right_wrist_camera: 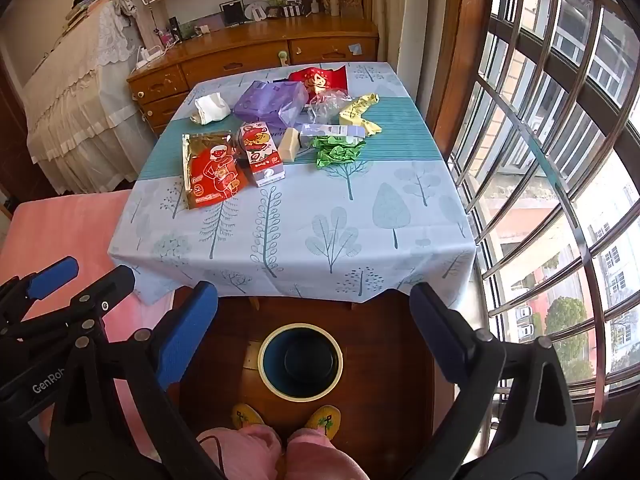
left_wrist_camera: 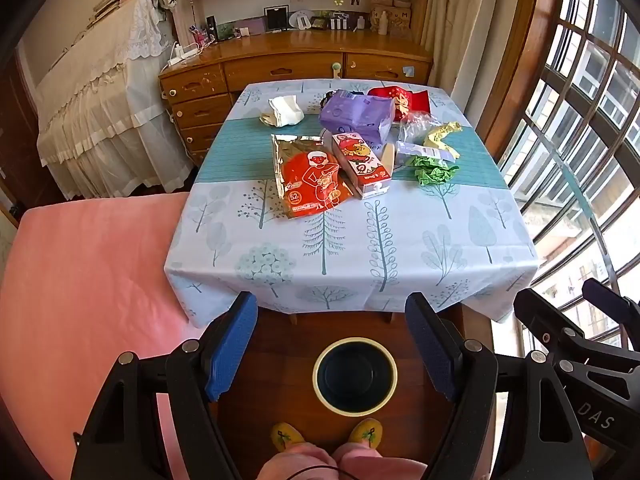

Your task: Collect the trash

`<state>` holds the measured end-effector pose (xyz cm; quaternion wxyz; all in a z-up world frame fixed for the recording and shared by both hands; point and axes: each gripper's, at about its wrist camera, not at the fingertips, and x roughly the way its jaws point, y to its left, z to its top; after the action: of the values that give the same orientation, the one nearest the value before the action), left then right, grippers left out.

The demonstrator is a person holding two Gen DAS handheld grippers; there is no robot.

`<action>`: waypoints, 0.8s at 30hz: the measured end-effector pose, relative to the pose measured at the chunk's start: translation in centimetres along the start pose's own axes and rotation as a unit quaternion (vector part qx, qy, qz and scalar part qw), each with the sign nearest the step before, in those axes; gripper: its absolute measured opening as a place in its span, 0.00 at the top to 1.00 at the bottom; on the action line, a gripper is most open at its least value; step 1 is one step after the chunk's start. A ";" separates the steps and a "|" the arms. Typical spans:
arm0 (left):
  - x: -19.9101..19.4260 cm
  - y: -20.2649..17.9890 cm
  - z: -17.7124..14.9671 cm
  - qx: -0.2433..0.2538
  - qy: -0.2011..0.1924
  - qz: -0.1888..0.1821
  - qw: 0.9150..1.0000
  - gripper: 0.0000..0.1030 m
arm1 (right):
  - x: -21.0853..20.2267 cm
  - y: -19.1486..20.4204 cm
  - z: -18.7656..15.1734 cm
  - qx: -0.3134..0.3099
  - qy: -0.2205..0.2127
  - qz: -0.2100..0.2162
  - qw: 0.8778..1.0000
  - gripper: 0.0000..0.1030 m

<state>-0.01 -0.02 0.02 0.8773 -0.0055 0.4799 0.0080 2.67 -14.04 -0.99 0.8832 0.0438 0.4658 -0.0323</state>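
Trash lies on the far half of a table (left_wrist_camera: 352, 248) (right_wrist_camera: 296, 240) with a tree-print cloth: an orange foil packet (left_wrist_camera: 310, 178) (right_wrist_camera: 210, 170), a red carton (left_wrist_camera: 360, 162) (right_wrist_camera: 262, 152), a purple bag (left_wrist_camera: 356, 114) (right_wrist_camera: 270, 102), crumpled green paper (left_wrist_camera: 434, 170) (right_wrist_camera: 338, 152), a yellow wrapper (left_wrist_camera: 440, 136) (right_wrist_camera: 360, 114), a red packet (left_wrist_camera: 400, 100) (right_wrist_camera: 318, 78) and white crumpled paper (left_wrist_camera: 284, 112) (right_wrist_camera: 212, 108). A dark bin (left_wrist_camera: 355, 374) (right_wrist_camera: 300, 360) with a cream rim stands on the floor below. My left gripper (left_wrist_camera: 332, 344) and right gripper (right_wrist_camera: 316, 328) hang open above the bin, both with nothing between the fingers.
A pink bed (left_wrist_camera: 80, 300) (right_wrist_camera: 60, 232) flanks the table on the left. Barred windows (left_wrist_camera: 580, 140) (right_wrist_camera: 560, 160) run along the right. A wooden dresser (left_wrist_camera: 288, 64) (right_wrist_camera: 248, 52) stands behind the table. A person's yellow slippers (left_wrist_camera: 366, 434) (right_wrist_camera: 322, 416) are beside the bin.
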 end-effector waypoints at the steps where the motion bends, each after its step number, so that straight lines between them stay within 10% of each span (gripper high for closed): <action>1: 0.0 0.0 0.0 0.000 -0.001 0.001 1.000 0.24 | 0.0 0.0 0.0 0.000 0.000 0.001 1.000 0.06; 24: 0.0 0.0 0.0 -0.003 -0.002 -0.004 1.000 0.24 | 0.0 0.3 -0.1 -0.002 0.000 0.000 1.000 0.06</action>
<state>-0.03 -0.01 0.04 0.8780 -0.0101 0.4785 0.0056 2.58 -13.70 -1.00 0.8832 0.0418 0.4660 -0.0317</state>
